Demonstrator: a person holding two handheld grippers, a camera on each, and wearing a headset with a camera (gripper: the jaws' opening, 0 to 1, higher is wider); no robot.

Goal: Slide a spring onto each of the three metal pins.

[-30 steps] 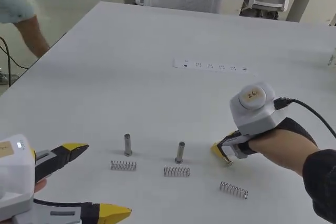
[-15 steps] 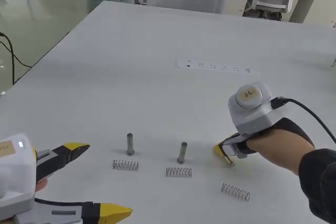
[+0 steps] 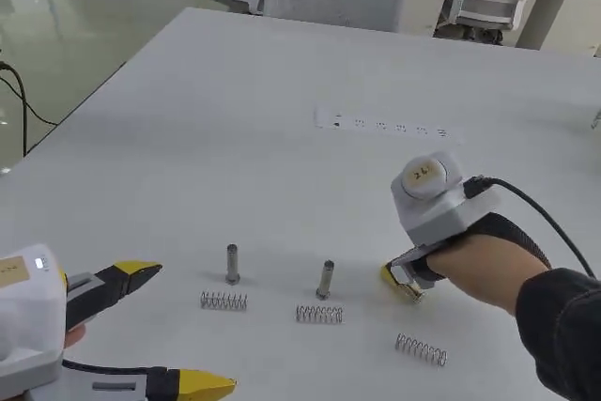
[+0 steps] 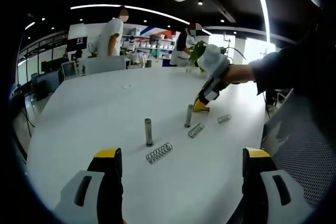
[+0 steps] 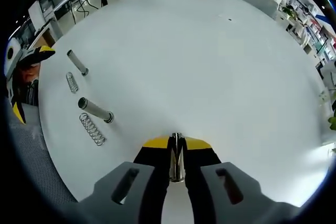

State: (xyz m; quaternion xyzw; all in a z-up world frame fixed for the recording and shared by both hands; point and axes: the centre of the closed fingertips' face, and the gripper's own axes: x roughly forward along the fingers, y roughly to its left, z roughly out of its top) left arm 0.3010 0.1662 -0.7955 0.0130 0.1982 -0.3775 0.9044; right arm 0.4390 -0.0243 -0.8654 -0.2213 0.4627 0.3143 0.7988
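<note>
- The table (image 3: 282, 119) kept the same layout over the last second; only your head view shifted.
- Your left gripper (image 3: 192, 328) hung at the near edge, jaws wide apart, empty.
- Your right gripper (image 5: 177, 142) stayed clamped on the third pin (image 5: 176, 161), low beside the middle pin (image 3: 325, 279); the left pin (image 3: 232, 263) stood beyond.
- The springs (image 3: 223, 300) (image 3: 319, 314) (image 3: 420, 349) lay flat, none threaded, so no progress was made.

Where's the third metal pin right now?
The pin sits clamped in the right gripper, right of the two standing pins and beyond the rightmost spring in the head view.
</note>
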